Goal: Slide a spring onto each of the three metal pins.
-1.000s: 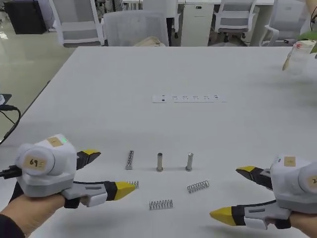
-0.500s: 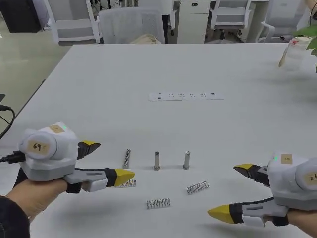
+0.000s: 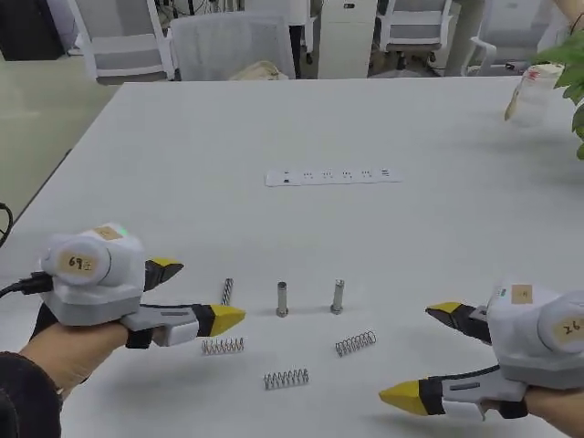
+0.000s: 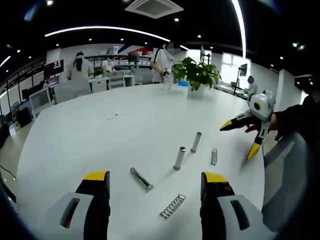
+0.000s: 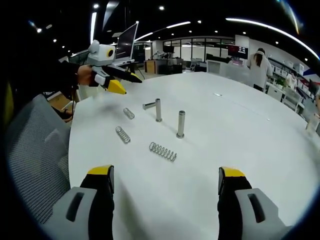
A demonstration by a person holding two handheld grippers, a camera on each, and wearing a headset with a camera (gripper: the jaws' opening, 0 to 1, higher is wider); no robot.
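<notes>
Judging from the layout, the task stands at its opening step: no spring is seated on any pin, and both grippers are empty. The left gripper [image 3: 199, 292] and the right gripper [image 3: 420, 353] hover above the near edge of the counter [image 3: 319, 119], each with its jaws spread wide. Three pins form a row between them. The middle pin [image 3: 282, 298] and the right pin [image 3: 338, 297] stand upright, while the left pin [image 3: 226, 291] lies on its side, just beyond the left gripper's yellow tips. Three springs lie flat, nearer the person than the pins: the left spring [image 3: 223, 346] just beside the left gripper's lower jaw, the middle spring [image 3: 286, 378] between the two grippers, and the right spring [image 3: 355, 343] near the right gripper. The next move probably calls for one gripper to close on the nearest spring across its coils, lift it, and align its bore with an upright pin. The fallen pin would need standing up or steadying first.
</notes>
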